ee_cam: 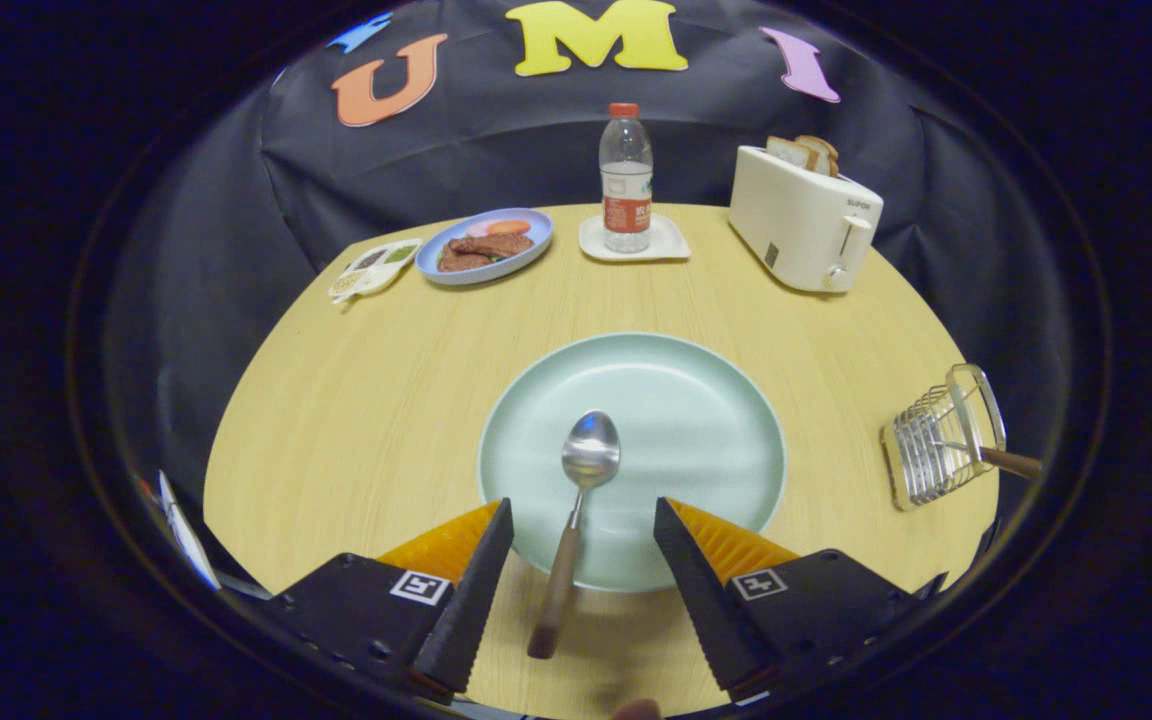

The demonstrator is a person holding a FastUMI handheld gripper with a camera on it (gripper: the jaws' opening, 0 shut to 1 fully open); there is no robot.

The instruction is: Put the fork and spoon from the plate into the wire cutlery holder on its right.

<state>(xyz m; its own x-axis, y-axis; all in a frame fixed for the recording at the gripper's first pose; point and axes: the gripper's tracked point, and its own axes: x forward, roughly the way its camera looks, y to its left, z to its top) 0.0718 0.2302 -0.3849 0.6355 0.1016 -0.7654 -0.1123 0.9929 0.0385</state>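
Straddling spoon [576, 500] handle, tool [583, 520] released | risk: round handle rolls off plate [696, 400] rim, missing holder [941, 440]

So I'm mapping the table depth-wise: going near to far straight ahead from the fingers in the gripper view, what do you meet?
Open gripper → spoon, handle between the fingers, bowl on the plate → bare table → bottle on its coaster.
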